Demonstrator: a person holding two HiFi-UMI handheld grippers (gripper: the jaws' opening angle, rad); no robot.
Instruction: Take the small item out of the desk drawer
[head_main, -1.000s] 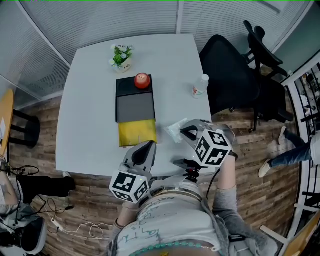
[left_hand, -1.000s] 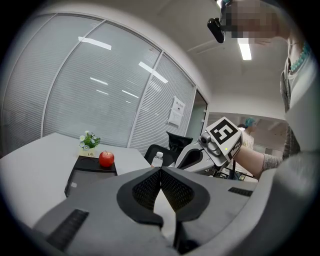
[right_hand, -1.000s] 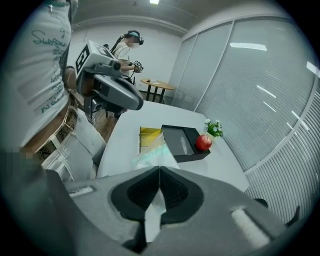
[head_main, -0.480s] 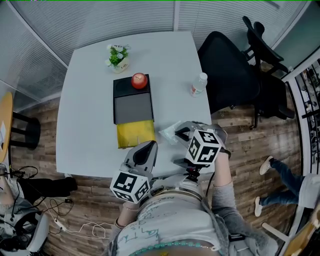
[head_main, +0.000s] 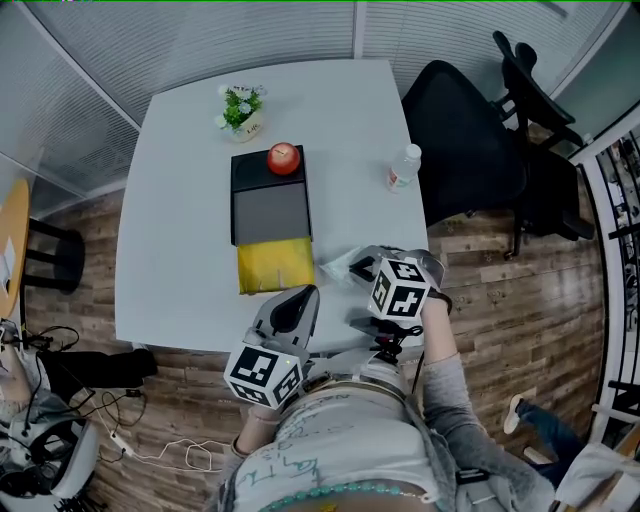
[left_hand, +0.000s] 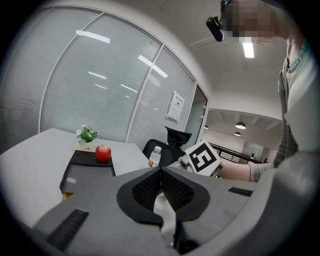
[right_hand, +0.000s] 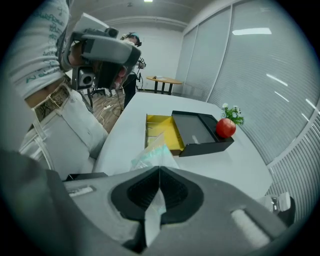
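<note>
Table (head_main: 180, 200) left and right strips bare (bottle (head_main: 403, 168) near right edge). Yellow drawer (head_main: 272, 265) open, contents unclear. Right gripper (head_main: 358, 268) clamps packet (head_main: 335, 268) beside drawer; left gripper (head_main: 300, 296) closed, empty, at near edge.

Bare tabletop (head_main: 170, 220) left of open drawer box (head_main: 268, 210), bottle (head_main: 402, 170) at right edge, chair (head_main: 465, 150) beside

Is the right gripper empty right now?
No, the right gripper is shut on a clear plastic packet, which sticks out beyond its closed jaws in the right gripper view.
</note>
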